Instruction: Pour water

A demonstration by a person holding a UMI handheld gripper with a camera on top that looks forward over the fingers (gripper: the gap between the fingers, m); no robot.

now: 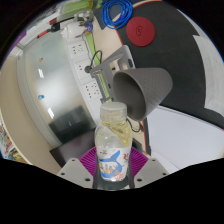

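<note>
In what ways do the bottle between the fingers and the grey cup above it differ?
The bottle is clear, with a blue-and-white label; the grey cup is opaque and plain. The bottle stands upright with its mouth up, held by the gripper between both pink pads; the cup is tilted, its open mouth turned sideways, untouched by the fingers. The cup is wider than the bottle's neck. Both are open containers.

No readable text, brand or number anywhere.

Blue-and-white label on the clear bottle [114, 150] too blurred to make out any word or figure; a cartoon-like blue shape on it, nothing legible. Red round sign [143, 31] on the far wall, marking inside it too small to read. White strip [77, 45] on the wall with small dark marks, none decipherable. Grey cup [143, 88] plain, without print.
</note>
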